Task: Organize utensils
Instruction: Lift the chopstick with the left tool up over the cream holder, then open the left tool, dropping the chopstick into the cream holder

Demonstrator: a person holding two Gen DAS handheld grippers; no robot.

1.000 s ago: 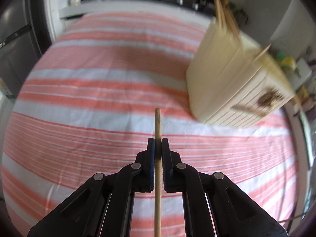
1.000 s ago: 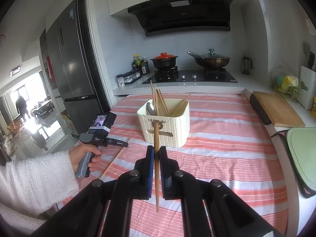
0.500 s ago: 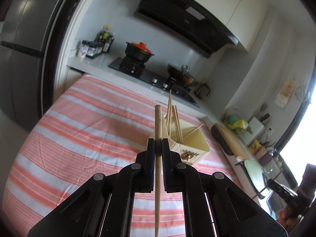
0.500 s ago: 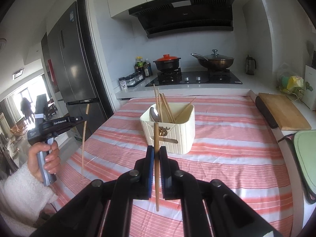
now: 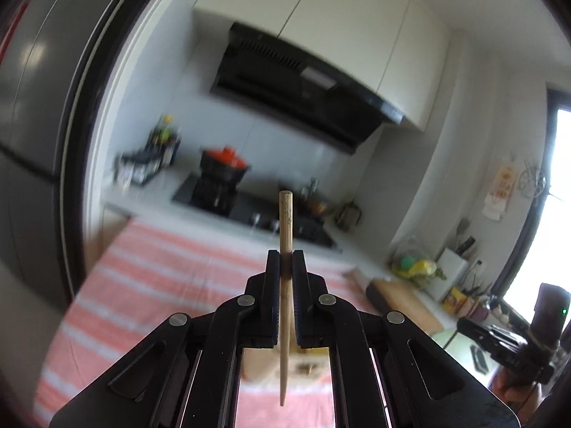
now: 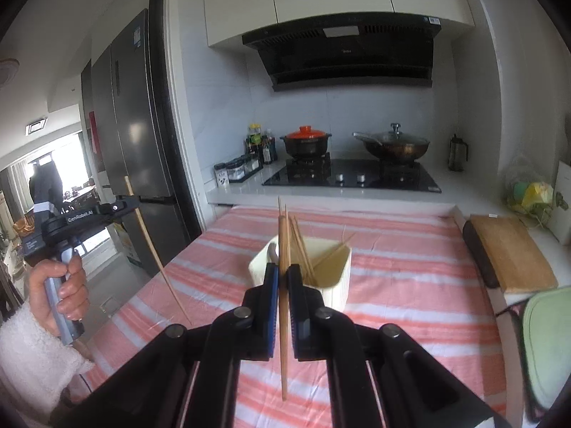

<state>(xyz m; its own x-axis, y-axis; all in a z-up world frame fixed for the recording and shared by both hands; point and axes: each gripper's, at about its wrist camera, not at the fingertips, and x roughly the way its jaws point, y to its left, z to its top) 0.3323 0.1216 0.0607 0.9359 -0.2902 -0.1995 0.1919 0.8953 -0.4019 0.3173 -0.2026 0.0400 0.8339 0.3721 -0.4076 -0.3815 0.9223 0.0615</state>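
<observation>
Chopstick pinched in left gripper jaws; right gripper clamps another chopstick; "GenRobot.AI" on handle.

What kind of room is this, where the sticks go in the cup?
Most likely a home kitchen: a black cooktop carries an orange-lidded black pot, a black range hood hangs above, and a tall grey fridge stands nearby.

I see open striped tablecloth around cream utensil holder, upright chopsticks crowding its mouth, cutting board flanking right
</observation>
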